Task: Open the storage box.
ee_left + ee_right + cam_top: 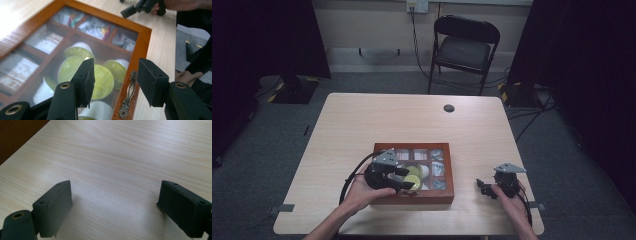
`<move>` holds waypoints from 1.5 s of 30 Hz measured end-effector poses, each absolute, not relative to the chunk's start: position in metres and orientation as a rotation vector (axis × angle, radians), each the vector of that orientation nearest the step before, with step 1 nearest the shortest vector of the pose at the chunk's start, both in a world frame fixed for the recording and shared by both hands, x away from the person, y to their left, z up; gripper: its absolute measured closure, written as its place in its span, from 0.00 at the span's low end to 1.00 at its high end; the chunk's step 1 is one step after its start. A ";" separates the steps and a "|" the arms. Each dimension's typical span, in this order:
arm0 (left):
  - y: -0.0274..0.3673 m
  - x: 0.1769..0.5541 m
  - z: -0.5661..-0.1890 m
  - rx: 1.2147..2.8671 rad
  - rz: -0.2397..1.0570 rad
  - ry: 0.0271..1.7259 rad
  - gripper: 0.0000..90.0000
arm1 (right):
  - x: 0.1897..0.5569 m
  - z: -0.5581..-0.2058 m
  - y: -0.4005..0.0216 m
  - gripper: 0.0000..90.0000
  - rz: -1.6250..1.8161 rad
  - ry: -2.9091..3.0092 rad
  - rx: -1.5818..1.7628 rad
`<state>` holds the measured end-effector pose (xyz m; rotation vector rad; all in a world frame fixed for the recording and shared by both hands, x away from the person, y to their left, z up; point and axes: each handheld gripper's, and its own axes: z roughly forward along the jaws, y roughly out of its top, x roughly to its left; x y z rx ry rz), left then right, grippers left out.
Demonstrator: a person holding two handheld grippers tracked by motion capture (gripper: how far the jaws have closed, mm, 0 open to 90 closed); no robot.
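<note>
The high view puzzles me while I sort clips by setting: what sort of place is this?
Probably a recording room or lab, not a home. Black curtains hang on both sides, cables trail over grey carpet, and a lone folding chair stands behind a plain table holding a wooden box.

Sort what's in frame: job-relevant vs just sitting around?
In play:
- wooden box with glass lid
- brass handle on the lid's front edge
- left gripper, fingers open astride the handle
- green-topped pods under the glass

Likely idle:
- right gripper, open over bare table
- folding chair
</note>
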<state>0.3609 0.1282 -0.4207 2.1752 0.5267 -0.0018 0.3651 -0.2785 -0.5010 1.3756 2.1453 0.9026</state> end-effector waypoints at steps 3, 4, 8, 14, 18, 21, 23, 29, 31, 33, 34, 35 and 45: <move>0.127 0.360 -0.427 2.189 -0.053 0.483 0.62 | 0.365 -0.501 -0.279 0.12 0.902 2.145 1.375; 0.125 0.358 -0.429 2.215 -0.056 0.463 0.71 | 0.365 -0.501 -0.279 0.12 0.902 2.145 1.375; 0.122 0.355 -0.430 2.234 -0.057 0.426 0.75 | 0.365 -0.501 -0.278 0.12 0.902 2.145 1.375; 0.115 0.350 -0.434 2.265 -0.044 0.392 0.85 | 0.365 -0.501 -0.279 0.12 0.902 2.145 1.375; 0.116 0.351 -0.435 2.273 -0.045 0.392 0.89 | 0.365 -0.501 -0.279 0.12 0.902 2.145 1.375; 0.117 0.350 -0.437 2.266 -0.041 0.400 0.89 | 0.365 -0.501 -0.279 0.12 0.902 2.145 1.375; 0.118 0.351 -0.438 2.255 -0.045 0.400 0.89 | 0.365 -0.501 -0.279 0.12 0.902 2.145 1.375; 0.118 0.351 -0.439 2.251 -0.053 0.402 0.90 | 0.365 -0.501 -0.279 0.12 0.902 2.145 1.375; 0.117 0.352 -0.437 2.264 -0.061 0.398 0.90 | 0.365 -0.501 -0.279 0.12 0.902 2.145 1.375; 0.116 0.353 -0.437 2.271 -0.072 0.407 0.90 | 0.365 -0.501 -0.279 0.12 0.902 2.145 1.375; 0.116 0.354 -0.437 2.266 -0.083 0.416 0.90 | 0.365 -0.501 -0.279 0.12 0.902 2.145 1.375; 0.117 0.354 -0.437 2.262 -0.092 0.424 0.91 | 0.365 -0.501 -0.279 0.12 0.902 2.145 1.375; 0.119 0.358 -0.437 2.241 -0.130 0.437 0.91 | 0.365 -0.501 -0.279 0.12 0.902 2.145 1.375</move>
